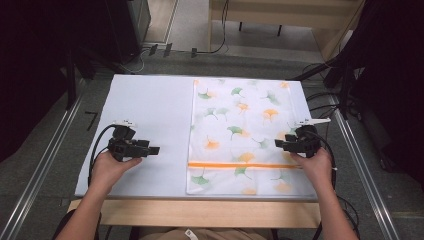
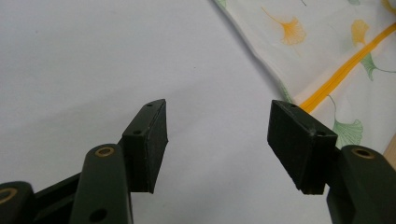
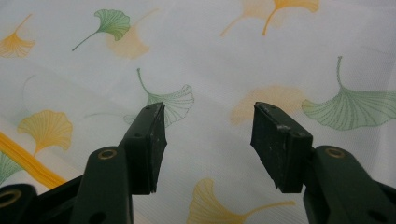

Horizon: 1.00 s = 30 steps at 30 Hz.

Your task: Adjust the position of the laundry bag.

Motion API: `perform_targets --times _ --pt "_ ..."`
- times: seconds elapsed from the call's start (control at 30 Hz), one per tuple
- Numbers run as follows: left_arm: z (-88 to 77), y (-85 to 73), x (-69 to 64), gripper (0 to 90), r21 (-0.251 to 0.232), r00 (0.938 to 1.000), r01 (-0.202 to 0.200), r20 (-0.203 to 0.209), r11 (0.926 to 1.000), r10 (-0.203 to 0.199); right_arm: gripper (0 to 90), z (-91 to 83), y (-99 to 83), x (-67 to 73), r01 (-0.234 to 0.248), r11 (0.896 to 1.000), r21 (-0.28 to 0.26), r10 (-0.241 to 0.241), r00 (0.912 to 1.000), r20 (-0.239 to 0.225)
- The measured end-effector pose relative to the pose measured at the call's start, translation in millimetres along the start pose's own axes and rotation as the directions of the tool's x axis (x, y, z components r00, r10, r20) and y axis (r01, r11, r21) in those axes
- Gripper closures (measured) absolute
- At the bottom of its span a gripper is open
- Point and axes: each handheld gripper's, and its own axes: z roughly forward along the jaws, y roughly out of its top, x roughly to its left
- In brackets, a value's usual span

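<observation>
A white cloth (image 1: 240, 130) printed with green and orange ginkgo leaves and an orange stripe lies flat on the right half of the white table (image 1: 145, 105). My left gripper (image 1: 154, 150) is open over bare table, a short way left of the cloth's left edge (image 2: 275, 79). Its jaws hold nothing (image 2: 217, 140). My right gripper (image 1: 280, 144) is open above the cloth's right part, pointing left. In the right gripper view the leaf print (image 3: 173, 100) lies under the empty jaws (image 3: 208, 144).
The table's wooden front edge (image 1: 195, 212) runs along the bottom. Metal rails (image 1: 45, 160) flank the table. Cables and dark equipment (image 1: 350, 85) stand at the far right, and more cables (image 1: 160, 50) lie on the floor behind the table.
</observation>
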Motion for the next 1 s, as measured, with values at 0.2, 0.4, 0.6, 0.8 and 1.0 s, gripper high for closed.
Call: perform_targets --times 0.2,0.4,0.6,0.8,1.0 --pt "0.6 0.0 -0.9 40.0 0.003 1.0000 -0.005 -0.001 1.0000 0.005 46.9 0.6 0.3 -1.2 -0.015 1.000 -0.006 0.015 0.9998 -0.010" --pt "1.4 0.3 -1.2 40.3 0.004 1.0000 -0.001 0.007 1.0000 0.001 46.6 1.0 0.4 -1.4 -0.015 1.000 -0.003 0.015 0.9998 -0.009" --pt "2.5 1.5 -0.7 44.4 -0.002 0.9993 0.038 0.006 0.9993 -0.038 46.7 2.8 0.1 -1.3 -0.006 1.000 0.007 0.006 0.9999 -0.009" --pt "8.9 8.0 -9.9 44.9 0.017 0.9976 0.063 0.030 0.9979 -0.063 46.7 0.9 -2.6 -2.5 -0.010 1.000 0.010 0.010 0.9999 -0.005" --pt "17.1 12.9 -18.8 44.5 0.016 0.9994 0.016 0.029 0.9997 -0.017 46.9 -5.4 -8.4 -7.5 -0.025 1.000 0.010 0.025 0.9996 0.013"
